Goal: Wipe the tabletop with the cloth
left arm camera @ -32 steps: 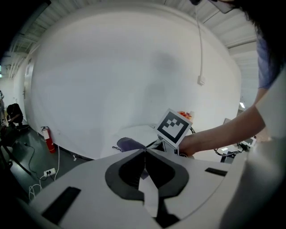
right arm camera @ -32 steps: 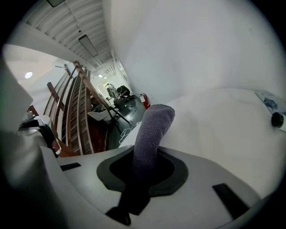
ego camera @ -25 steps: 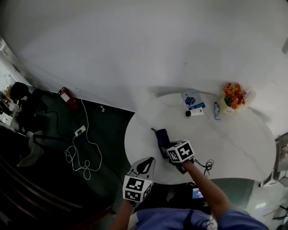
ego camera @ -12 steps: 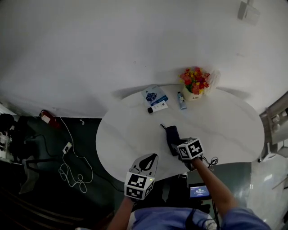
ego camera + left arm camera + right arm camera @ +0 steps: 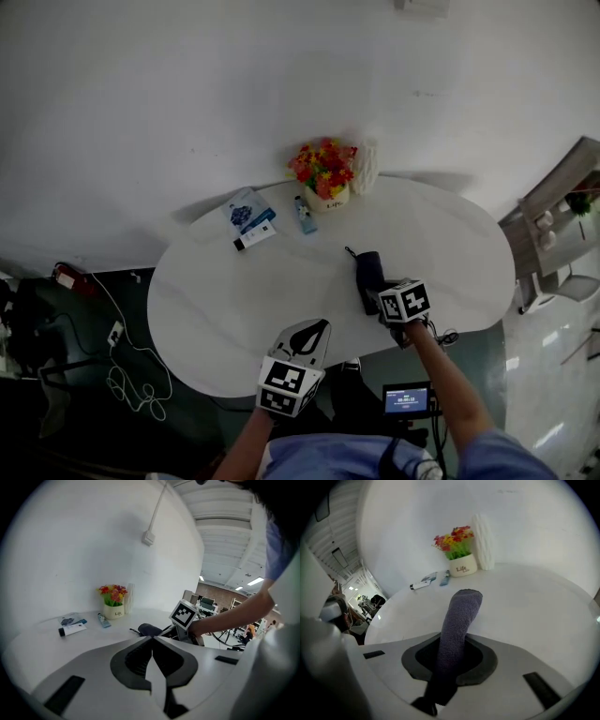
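Dark grey cloth point(image 5: 368, 272) stretches out over the white desk point(image 5: 234, 309), right of centre in the head view. Its near end is pinched in the right hand-held gripper point(image 5: 382, 298), whose jaws are clamped on it. The left hand-held gripper point(image 5: 314, 330) hangs over the desk's near edge, lower centre, its jaws pressed together with nothing between them. Flowers point(image 5: 322, 167), a tube point(image 5: 251, 237) and a booklet point(image 5: 246, 210) sit along the far edge, upper centre.

A plain white wall point(image 5: 187, 94) rises behind the oval white surface point(image 5: 234, 300). The floor point(image 5: 84, 422) at left is dark, with white cables point(image 5: 131, 389) lying loose on it. In the left gripper view, strip lights point(image 5: 255, 581) glow on a distant ceiling.
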A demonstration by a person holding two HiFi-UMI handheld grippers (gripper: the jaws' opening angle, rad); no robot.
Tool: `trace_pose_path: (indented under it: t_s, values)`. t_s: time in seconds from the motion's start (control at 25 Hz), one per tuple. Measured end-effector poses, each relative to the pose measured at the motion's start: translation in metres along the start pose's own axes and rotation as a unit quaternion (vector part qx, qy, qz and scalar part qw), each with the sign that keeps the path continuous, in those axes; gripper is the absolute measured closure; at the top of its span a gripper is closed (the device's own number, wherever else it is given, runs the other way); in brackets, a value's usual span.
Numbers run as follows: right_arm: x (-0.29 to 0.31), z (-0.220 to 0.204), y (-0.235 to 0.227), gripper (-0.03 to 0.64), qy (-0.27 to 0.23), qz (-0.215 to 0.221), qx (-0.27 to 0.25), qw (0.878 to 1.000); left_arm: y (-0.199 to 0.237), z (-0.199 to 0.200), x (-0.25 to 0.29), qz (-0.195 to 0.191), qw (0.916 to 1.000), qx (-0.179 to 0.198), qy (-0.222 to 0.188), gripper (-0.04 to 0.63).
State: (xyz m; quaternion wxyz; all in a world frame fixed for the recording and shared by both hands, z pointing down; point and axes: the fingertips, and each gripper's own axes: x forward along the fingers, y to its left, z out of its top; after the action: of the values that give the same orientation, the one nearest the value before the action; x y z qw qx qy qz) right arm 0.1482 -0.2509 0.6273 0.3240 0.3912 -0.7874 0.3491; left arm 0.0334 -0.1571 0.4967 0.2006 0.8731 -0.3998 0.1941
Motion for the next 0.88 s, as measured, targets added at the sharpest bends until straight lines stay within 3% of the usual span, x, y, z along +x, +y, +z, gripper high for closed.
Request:
trace_pose_path:
  t_s: [0.44,0.68,0.88]
  values:
    - [-0.062,-0.012,-0.164,0.549,-0.021,-0.066,0.063,0.996,-0.066,0.046,0.09,-0.054,0.9982,0.027,-0.006,0.578]
    - [-0.107,-0.034,-0.253,0.549,-0.044,-0.116,0.129,0.984,-0.085,0.06,0.121,-0.075,0.9965,0.039,0.004,0.578]
    - [-0.145,-0.056,-0.318,0.549,-0.045,-0.161,0.152,0.974,-0.1,0.068,0.141,-0.093,0.9946,0.045,0.012,0.578]
